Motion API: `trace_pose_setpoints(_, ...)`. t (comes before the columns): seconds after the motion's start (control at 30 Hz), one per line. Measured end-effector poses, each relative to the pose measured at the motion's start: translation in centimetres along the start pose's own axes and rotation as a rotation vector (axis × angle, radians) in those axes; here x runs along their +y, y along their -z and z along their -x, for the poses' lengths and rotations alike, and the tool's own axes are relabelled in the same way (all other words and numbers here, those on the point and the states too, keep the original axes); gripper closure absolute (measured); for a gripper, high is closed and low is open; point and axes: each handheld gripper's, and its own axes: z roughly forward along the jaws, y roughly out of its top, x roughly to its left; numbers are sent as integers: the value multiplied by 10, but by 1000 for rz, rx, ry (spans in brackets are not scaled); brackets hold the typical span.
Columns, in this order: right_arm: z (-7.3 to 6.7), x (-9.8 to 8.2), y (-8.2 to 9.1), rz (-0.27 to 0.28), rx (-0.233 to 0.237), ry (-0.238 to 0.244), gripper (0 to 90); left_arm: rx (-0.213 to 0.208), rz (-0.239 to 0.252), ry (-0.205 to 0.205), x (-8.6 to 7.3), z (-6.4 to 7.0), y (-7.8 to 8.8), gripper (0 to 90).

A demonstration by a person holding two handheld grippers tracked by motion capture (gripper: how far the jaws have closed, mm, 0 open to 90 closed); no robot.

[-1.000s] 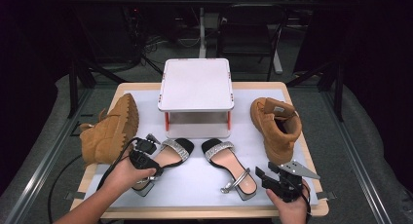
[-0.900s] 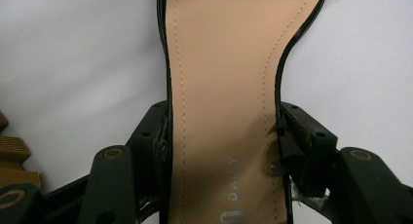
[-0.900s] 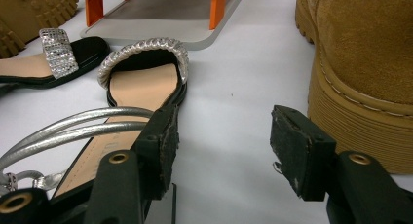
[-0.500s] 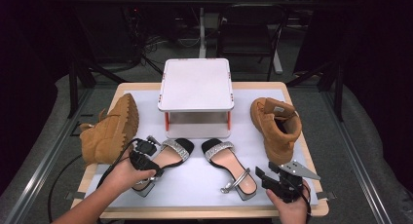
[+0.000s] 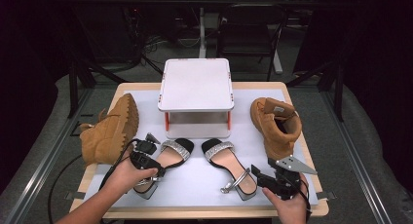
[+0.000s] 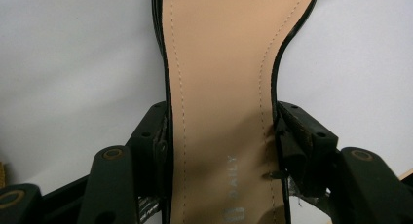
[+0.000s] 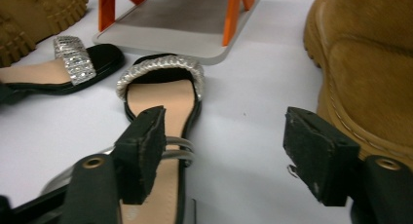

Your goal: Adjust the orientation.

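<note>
Left gripper (image 5: 146, 153): jaws set astride the waist of the left sandal (image 5: 163, 163), one pad against each edge of the sole. In the left gripper view the tan insole (image 6: 221, 87) runs up between the fingers (image 6: 148, 136) and both pads touch the black rim, so I read this as a grip on the sandal. The sandal lies flat on the white mat (image 5: 195, 180), its rhinestone toe strap ahead of the fingertips.

Right gripper (image 5: 270, 177): jaws have just been opening and now stand wide, holding nothing. In the right gripper view the right sandal (image 7: 160, 102) lies under and ahead of one finger (image 7: 141, 151), its ankle strap by that pad; bare mat lies between the fingers. One tan boot (image 7: 370, 73) sits just beyond the other finger.

Progress, judged: both sandals lie side by side in front of the white shelf stand (image 5: 196, 85), with nothing on top of it. The second tan boot (image 5: 109, 131) lies tipped on its side beyond the left fingers. Left sandal gripped but not lifted; right sandal ungripped. Placing both remains.
</note>
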Motion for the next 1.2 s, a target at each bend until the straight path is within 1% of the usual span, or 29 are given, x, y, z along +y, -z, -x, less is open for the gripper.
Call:
trace_pose_setpoints(0.07,-8,10,0,-28,19,24,290,5,-4,-8,1,1,0,425)
trace_pose_setpoints(0.13,-15,18,-1,-60,19,64,289,0,-6,-10,1,0,0,423)
trace_pose_setpoints(0.2,-24,30,-6,-111,22,105,289,2,-10,-31,1,0,0,420)
trace_pose_setpoints(0.27,-30,40,-12,-157,30,122,290,11,-6,-46,0,1,0,416)
trace_pose_setpoints(0.33,-36,50,-22,-241,41,146,291,20,-5,-62,-1,3,0,411)
trace_pose_setpoints(0.37,-39,52,-26,-267,41,148,294,22,-9,-69,0,3,0,410)
trace_pose_setpoints(0.4,-42,57,-32,-328,40,159,296,22,-10,-72,0,3,0,409)
trace_pose_setpoints(0.43,-44,58,-36,-357,38,168,297,21,-13,-75,0,3,0,408)
trace_pose_setpoints(0.53,-50,63,-52,-482,50,190,307,21,-20,-83,1,3,0,406)
trace_pose_setpoints(0.6,-52,66,-60,-546,45,198,326,22,-25,-92,1,3,0,402)
trace_pose_setpoints(0.67,-54,68,-67,-605,36,210,326,21,-25,-88,1,3,0,401)
trace_pose_setpoints(0.7,-54,68,-70,-615,34,205,326,19,-27,-87,2,3,0,401)
trace_pose_setpoints(0.73,-54,71,-73,-642,30,212,326,18,-28,-86,2,2,0,401)
trace_pose_setpoints(0.77,-55,71,-76,-652,32,199,327,16,-32,-86,2,2,0,401)
trace_pose_setpoints(0.83,-54,75,-80,-703,44,193,327,12,-37,-84,3,2,0,402)
trace_pose_setpoints(0.87,-55,75,-82,-716,44,183,327,11,-39,-81,4,2,0,402)
trace_pose_setpoints(0.97,-56,77,-89,-772,34,199,326,14,-41,-79,5,2,-1,402)
trace_pose_setpoints(1.1,-58,74,-99,-830,17,191,326,15,-42,-78,5,2,-1,403)
trace_pose_setpoints(1.13,-57,74,-101,-842,20,193,326,14,-42,-79,5,2,-1,403)
trace_pose_setpoints(1.17,-58,73,-102,-843,19,189,327,16,-41,-80,5,2,-1,403)
trace_pose_setpoints(1.2,-58,72,-105,-858,19,193,332,17,-40,-79,5,2,-1,403)
